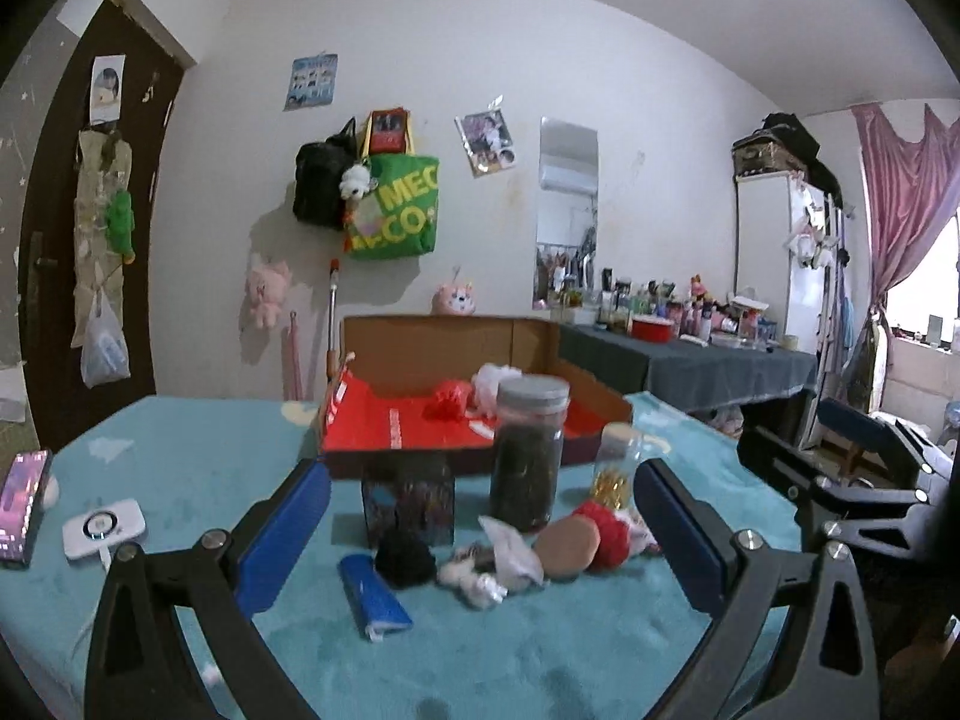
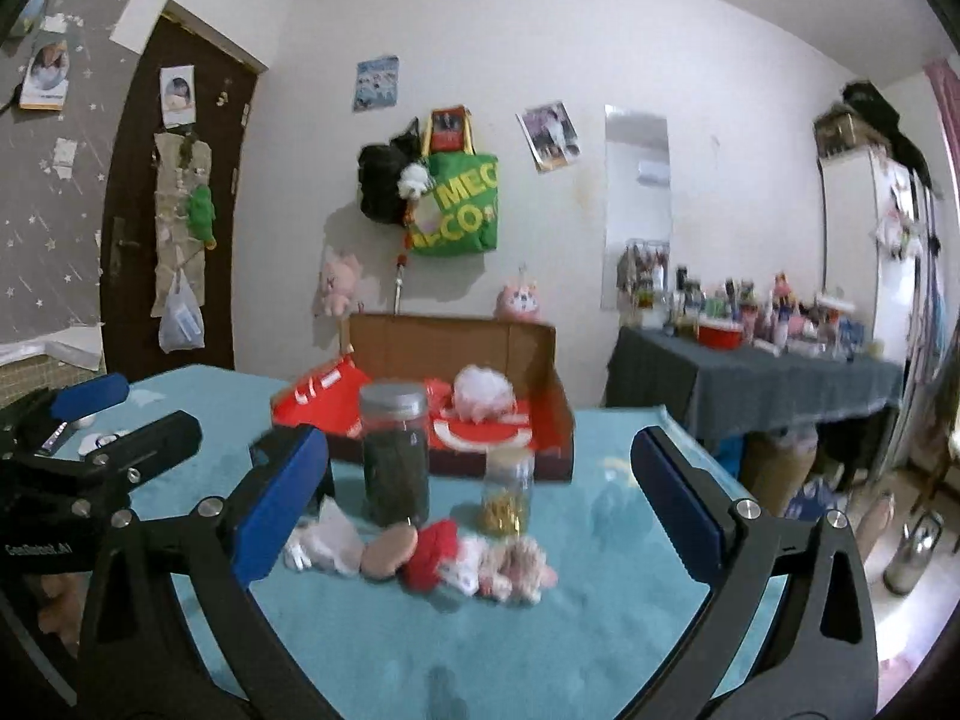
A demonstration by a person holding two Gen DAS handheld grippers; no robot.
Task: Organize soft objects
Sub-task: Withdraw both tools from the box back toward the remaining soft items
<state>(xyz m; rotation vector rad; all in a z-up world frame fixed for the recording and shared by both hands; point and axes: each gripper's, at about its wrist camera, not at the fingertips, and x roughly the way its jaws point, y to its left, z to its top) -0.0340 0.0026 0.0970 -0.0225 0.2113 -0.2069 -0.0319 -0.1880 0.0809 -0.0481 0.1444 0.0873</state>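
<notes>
Turquoise fleece covers the bench (image 1: 180, 468); behind stands the red-lined cardboard box (image 1: 420, 420). Both grippers' fingers (image 2: 282, 504) gape apart, empty. Best pinch the red woolly pompom (image 2: 429, 552) gently, clear of the dark-filled glass jar (image 2: 396, 456).

Tall dark-filled jar (image 1: 528, 450), small jar of gold clips (image 1: 615, 468), blue lighter (image 1: 375, 597), phone (image 1: 21, 507), green tote bag (image 1: 399, 207)
</notes>
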